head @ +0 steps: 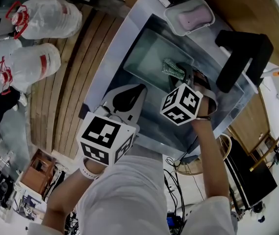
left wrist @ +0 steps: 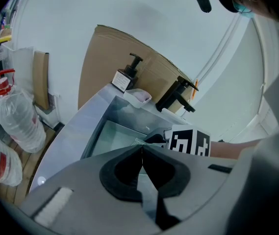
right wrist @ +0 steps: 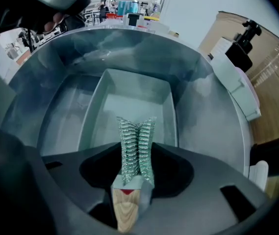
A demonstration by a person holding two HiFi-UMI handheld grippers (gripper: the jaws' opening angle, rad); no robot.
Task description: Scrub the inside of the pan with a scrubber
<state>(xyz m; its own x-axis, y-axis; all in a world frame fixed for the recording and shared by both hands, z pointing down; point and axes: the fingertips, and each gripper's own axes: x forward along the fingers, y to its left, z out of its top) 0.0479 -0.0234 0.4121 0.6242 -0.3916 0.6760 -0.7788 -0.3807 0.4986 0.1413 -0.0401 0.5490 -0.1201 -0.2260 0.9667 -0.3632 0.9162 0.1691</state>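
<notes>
One scrubber (right wrist: 136, 140) pinched in right gripper (right wrist: 135, 153) fingers; left gripper (left wrist: 141, 153) fingers closed, empty. Pan (right wrist: 129, 97) at 12 o'clock, unheld, may skid.

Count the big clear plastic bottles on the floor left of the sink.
2. One bottle lies at the head view's top left; the other bottle just below it. More may be out of frame.

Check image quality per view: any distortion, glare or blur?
Head view: evenly lit, sharp, edges bowed by the wide lens. Left gripper view: fisheye, black corners, left gripper soft up close. Right gripper view: same vignette, scrubber sharp, diffuse sheen on sink walls.
</notes>
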